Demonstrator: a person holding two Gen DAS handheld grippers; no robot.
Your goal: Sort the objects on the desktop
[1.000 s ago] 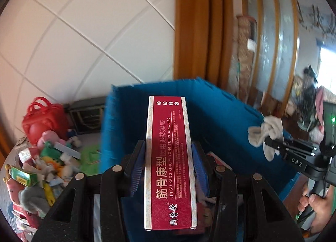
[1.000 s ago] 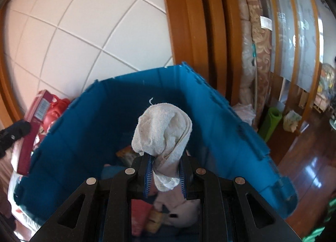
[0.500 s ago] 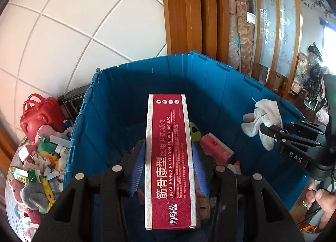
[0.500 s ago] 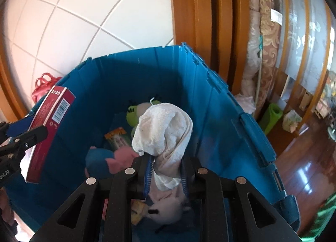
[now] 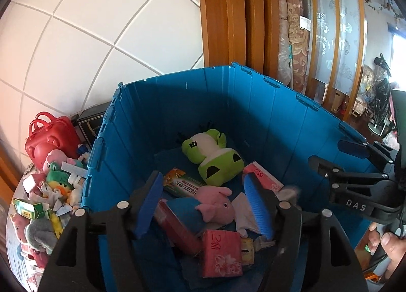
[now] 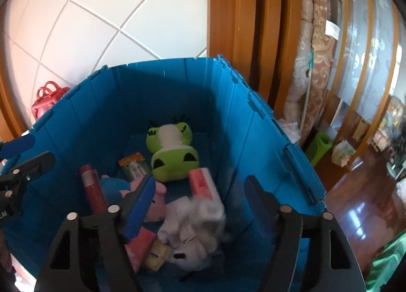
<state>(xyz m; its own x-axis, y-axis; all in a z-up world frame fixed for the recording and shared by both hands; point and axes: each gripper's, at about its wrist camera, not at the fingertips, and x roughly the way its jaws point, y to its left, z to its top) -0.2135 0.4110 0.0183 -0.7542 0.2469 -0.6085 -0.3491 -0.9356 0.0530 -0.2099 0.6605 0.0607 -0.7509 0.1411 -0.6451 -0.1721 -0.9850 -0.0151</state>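
Left wrist view is showing the left tool (image 5: 203,203) hanging over a blue crate (image 5: 279,114), its jaws having just been opening and now standing wide with nothing pressed between them. Below them, on the crate floor, a long red box (image 5: 175,228) is lying tilted against a blue-bodied pink pig toy (image 5: 215,205), with a pink tissue pack (image 5: 220,254) just beside its near end. A green plush frog (image 5: 210,155) is lying toward the crate's far wall, and a green and orange carton (image 5: 182,183) is resting between the frog and the pig. Outside the crate's left wall, a red toy bag (image 5: 48,137) is standing behind a heap of small toys and packets (image 5: 45,198) on the worktop (image 5: 15,261). At the right edge of the crate, the right tool (image 5: 332,157) is reaching in, held by a hand (image 5: 388,246).

Right wrist view is showing the right tool (image 6: 200,195) over the same crate (image 6: 253,127), its jaws having just been opening and now gaping wide. A white cloth (image 6: 198,218) is lying blurred between and below them, clear of both pads, on top of a white plush toy (image 6: 190,254). The red box (image 6: 92,190) is leaning near the crate's left wall, and the left tool (image 6: 22,155) is poking in at that side.
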